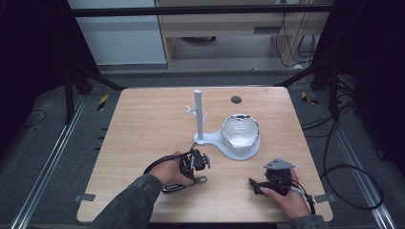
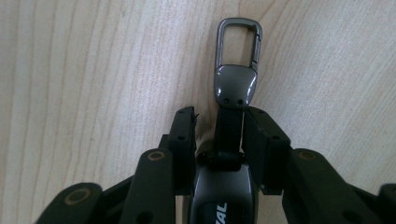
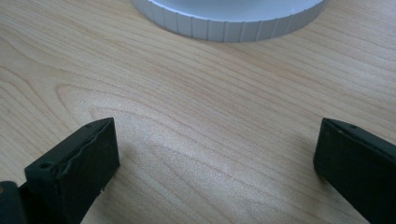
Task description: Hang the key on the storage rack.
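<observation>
While the left gripper point(image 2: 218, 122) lies low over the near middle of the wooden table point(image 1: 143, 124), its jaws sit close on either side of the dark strap of a key fob point(image 2: 224, 182); a thin gap shows at the left jaw, so a firm pinch cannot be told. The fob's grey carabiner clip point(image 2: 237, 60) rests flat on the wood beyond the tips. At near right, the right gripper point(image 3: 215, 154) rests with jaws spread wide and empty, just short of the white stand point(image 1: 229, 143) with its bowl point(image 1: 240, 130)
</observation>
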The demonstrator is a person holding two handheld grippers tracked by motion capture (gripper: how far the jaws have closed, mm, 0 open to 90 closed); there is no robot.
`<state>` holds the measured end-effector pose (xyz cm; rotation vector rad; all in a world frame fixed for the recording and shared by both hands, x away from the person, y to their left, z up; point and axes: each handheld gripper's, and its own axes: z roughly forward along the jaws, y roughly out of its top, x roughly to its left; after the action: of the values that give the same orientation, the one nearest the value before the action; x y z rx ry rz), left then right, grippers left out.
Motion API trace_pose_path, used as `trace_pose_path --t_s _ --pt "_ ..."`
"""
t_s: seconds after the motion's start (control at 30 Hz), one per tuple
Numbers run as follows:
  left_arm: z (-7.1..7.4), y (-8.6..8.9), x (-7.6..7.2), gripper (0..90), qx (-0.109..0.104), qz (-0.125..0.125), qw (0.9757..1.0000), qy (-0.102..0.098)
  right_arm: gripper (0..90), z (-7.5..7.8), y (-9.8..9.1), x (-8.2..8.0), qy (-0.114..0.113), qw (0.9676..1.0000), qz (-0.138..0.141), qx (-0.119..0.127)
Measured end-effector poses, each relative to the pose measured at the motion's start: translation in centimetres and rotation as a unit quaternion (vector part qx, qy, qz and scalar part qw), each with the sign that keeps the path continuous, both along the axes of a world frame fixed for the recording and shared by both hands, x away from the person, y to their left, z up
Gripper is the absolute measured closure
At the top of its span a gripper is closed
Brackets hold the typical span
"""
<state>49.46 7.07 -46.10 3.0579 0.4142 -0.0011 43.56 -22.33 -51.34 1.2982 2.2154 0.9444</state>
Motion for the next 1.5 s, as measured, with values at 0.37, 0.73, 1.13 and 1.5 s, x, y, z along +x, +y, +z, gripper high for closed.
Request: trace_pose_path --t_s 0.37,0.73,1.13,1.5 --pt "0.0 0.2 -0.1 79.7 -0.001 -0.004 0.9999 -0.010 0.4 0.0 0.0 0.0 0.000 1.0000 0.001 0.000" --pt "2.3 3.7 -1.3 80.1 -0.084 0.051 0.9931 -0.064 0.5 -0.1 -0.1 0.0 -0.004 1.0000 0.003 -0.006" --pt "5.0 10.9 -4.3 80.5 -0.244 0.159 0.9405 -0.175 0.4 0.0 0.0 0.1 -0.002 1.0000 -0.001 -0.003" --pt "6.1 12.7 -4.9 80.8 -0.318 0.199 0.8960 -0.237 0.3 0.1 0.1 0.2 0.004 1.0000 -0.005 0.004"
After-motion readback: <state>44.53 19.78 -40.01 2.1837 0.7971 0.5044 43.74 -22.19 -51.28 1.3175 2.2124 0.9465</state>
